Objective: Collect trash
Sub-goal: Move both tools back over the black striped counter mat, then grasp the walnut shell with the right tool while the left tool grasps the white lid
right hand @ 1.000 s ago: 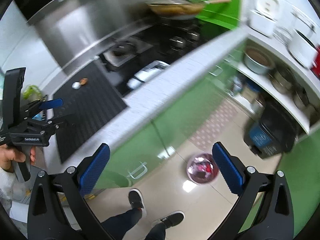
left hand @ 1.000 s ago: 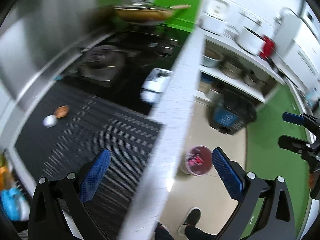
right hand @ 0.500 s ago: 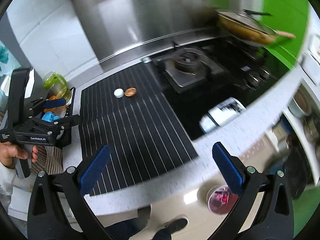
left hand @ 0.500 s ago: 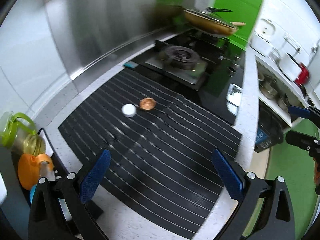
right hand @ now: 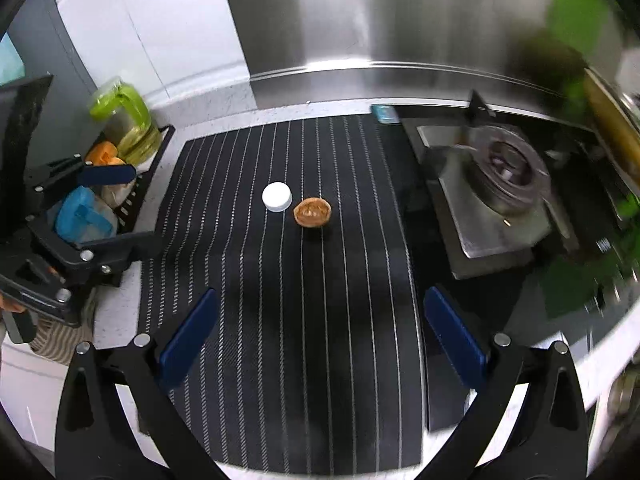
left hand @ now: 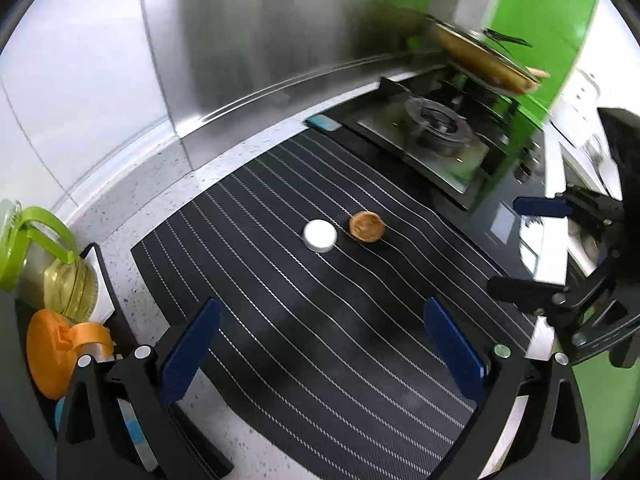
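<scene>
A white bottle cap [left hand: 320,235] and a brown walnut-like shell [left hand: 367,226] lie side by side on a black striped mat [left hand: 320,340]. They also show in the right wrist view, the cap [right hand: 276,197] left of the shell [right hand: 312,211]. My left gripper [left hand: 324,352] is open and empty, above the mat's near part. My right gripper [right hand: 322,340] is open and empty, also short of the two items. Each gripper shows in the other's view: the right one [left hand: 536,248], the left one [right hand: 116,208].
A gas stove [left hand: 436,136] with a burner stands right of the mat, and a lidded pan [left hand: 480,60] beyond it. A rack with oil bottles [right hand: 124,120] and an orange-lidded jar [left hand: 56,344] stands left. A steel backsplash [right hand: 360,20] runs behind.
Both grippers have swung from the floor and counter edge, where a bin with pink trash showed, to face the mat. The cap and shell look nearer and more central.
</scene>
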Action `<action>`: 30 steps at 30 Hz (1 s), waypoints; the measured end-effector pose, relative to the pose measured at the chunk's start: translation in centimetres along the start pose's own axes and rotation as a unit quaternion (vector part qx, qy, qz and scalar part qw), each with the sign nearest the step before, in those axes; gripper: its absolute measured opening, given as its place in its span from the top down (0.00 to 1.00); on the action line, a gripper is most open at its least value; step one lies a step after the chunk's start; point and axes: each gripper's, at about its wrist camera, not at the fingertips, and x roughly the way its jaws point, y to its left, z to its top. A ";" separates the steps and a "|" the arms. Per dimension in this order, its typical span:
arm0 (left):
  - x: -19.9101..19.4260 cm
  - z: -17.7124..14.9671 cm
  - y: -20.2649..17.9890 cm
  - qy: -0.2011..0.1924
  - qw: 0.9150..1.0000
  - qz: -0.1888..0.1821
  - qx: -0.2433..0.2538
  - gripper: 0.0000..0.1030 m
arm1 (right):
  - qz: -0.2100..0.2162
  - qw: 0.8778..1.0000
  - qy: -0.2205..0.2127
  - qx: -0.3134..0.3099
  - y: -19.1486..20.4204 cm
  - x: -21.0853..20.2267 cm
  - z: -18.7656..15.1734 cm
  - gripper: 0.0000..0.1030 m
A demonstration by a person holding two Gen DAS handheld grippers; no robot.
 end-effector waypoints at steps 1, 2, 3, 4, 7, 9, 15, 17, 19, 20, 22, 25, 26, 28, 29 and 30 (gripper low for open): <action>0.3 0.2 0.2 -0.002 1.000 0.003 -0.006 0.05 | 0.003 1.000 0.003 -0.009 -0.2 0.9 0.4 0.03; 0.5 0.3 0.4 -0.002 1.000 0.005 -0.011 0.05 | 0.005 1.000 0.006 -0.015 -0.4 1.6 0.8 0.03; 0.9 0.5 0.7 -0.002 1.000 0.006 -0.018 0.05 | 0.007 1.000 0.008 -0.019 -0.5 2.2 1.1 0.03; 1.1 0.6 0.9 -0.002 1.000 0.007 -0.022 0.05 | 0.009 1.000 0.010 -0.024 -0.7 2.9 1.5 0.03; 1.9 0.9 1.6 -0.002 0.999 0.011 -0.034 0.05 | 0.015 0.999 0.019 -0.040 -0.9 5.2 2.3 0.03; 2.2 0.9 1.9 -0.001 0.999 0.012 -0.040 0.05 | 0.018 0.998 0.023 -0.047 -1.1 6.4 2.7 0.03; 3.3 0.9 2.9 0.002 0.998 0.016 -0.058 0.05 | 0.029 0.997 0.035 -0.065 -1.1 9.3 4.0 0.05; 3.7 0.9 3.1 0.004 0.998 0.016 -0.062 0.05 | 0.033 0.996 0.042 -0.071 -0.9 10.1 4.1 0.16; 3.9 0.9 3.2 0.004 0.998 0.016 -0.065 0.05 | 0.035 0.995 0.053 -0.075 -0.8 11.0 4.2 0.24; 4.0 1.0 3.2 0.004 0.998 0.015 -0.065 0.05 | 0.037 0.995 0.055 -0.075 -0.8 11.2 4.2 0.25; 4.2 1.0 3.3 0.004 0.998 0.015 -0.066 0.05 | 0.040 0.995 0.057 -0.077 -0.8 11.6 4.2 0.32; 4.6 1.0 3.4 0.006 0.998 0.014 -0.068 0.05 | 0.044 0.994 0.059 -0.081 -0.7 12.0 4.4 0.46; 4.6 1.0 3.4 0.006 0.998 0.014 -0.068 0.05 | 0.044 0.994 0.060 -0.083 -0.7 12.1 4.4 0.51; 4.8 1.0 3.3 0.007 0.998 0.012 -0.068 0.05 | 0.039 0.994 0.058 -0.085 -0.7 12.2 4.5 0.65; 4.9 1.0 3.2 0.008 0.998 0.012 -0.067 0.05 | 0.041 0.994 0.057 -0.084 -0.8 12.1 4.6 0.65; 4.9 1.0 3.2 0.009 0.998 0.011 -0.067 0.05 | 0.041 0.994 0.056 -0.083 -0.8 12.1 4.6 0.65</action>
